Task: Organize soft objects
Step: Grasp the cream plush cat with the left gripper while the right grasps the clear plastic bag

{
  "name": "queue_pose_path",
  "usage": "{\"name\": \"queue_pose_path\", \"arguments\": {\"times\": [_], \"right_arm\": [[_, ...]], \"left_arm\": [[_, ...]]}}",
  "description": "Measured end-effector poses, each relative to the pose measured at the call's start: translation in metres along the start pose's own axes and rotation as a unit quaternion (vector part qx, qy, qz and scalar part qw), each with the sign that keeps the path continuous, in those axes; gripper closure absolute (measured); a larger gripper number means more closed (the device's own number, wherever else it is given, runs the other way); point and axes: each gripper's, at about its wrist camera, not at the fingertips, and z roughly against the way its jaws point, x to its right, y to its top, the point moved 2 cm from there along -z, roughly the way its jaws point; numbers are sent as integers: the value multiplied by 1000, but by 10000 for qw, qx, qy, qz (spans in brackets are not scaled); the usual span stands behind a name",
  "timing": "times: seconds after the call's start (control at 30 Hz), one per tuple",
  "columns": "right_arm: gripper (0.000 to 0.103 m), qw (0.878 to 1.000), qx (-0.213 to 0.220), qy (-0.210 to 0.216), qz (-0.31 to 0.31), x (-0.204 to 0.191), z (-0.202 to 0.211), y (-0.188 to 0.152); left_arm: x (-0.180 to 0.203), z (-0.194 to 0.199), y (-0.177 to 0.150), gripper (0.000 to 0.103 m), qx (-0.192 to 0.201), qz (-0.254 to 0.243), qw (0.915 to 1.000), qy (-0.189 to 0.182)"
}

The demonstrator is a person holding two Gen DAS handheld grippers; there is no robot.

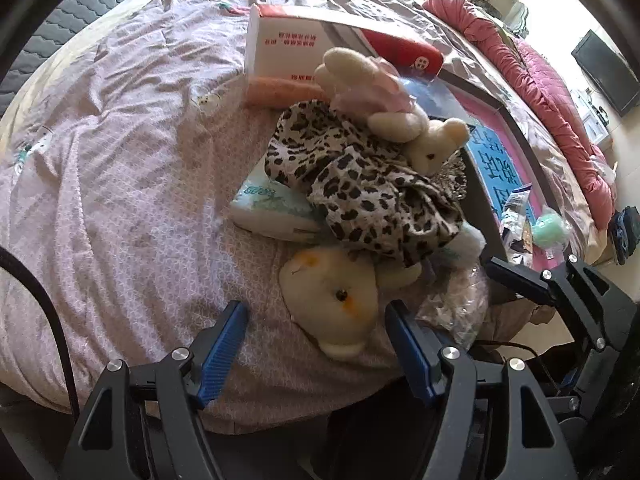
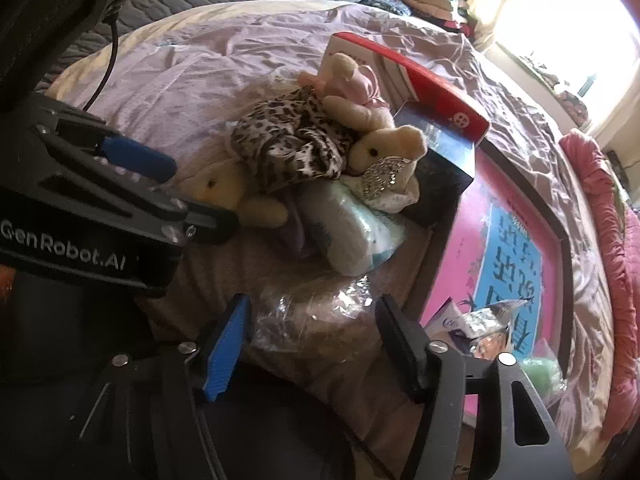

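Gaping wide and empty, left claw (image 1: pixel 316 344) and right claw (image 2: pixel 312 344) flank the bed-edge toy pile (image 1: pixel 360 184) — bare quilt (image 1: pixel 120 160) leftward.

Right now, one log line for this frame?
stage: approach | left gripper: open, around plush bear, not closed | right gripper: open, over plastic bag | leopard cloth on pile

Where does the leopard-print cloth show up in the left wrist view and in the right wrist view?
Left wrist: the leopard-print cloth lies centre-right, heaped over the pile, just beyond the open left gripper.
Right wrist: the cloth sits upper centre, well beyond the open right gripper.
Shared landmark: the red and white box lies behind the pile in both views.
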Motion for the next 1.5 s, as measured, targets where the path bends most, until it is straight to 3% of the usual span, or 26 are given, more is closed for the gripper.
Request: {"name": "queue_pose_path", "arguments": {"times": [0.33,0.47,0.57,0.8,1.5], "right_arm": [[42,9997,-140,-22,196,-8,-20,4],[44,9998,32,168,-132,2,-14,4],[44,9980,138,412,-460,11,-6,1],[45,9850,483,875,-1404,38,17,-7],[45,9663,963,1105,-2114,52,45,-12]], "left_arm": [[-3,-10,9,32,17,-7,10000,-86],[-2,-11,11,32,75,-15,9998,-179],[-1,-13,14,38,91,-11,9995,-306],[2,-14,15,49,126,-19,9989,-458],[-11,15,-1,62,363,20,9976,-596]]}}
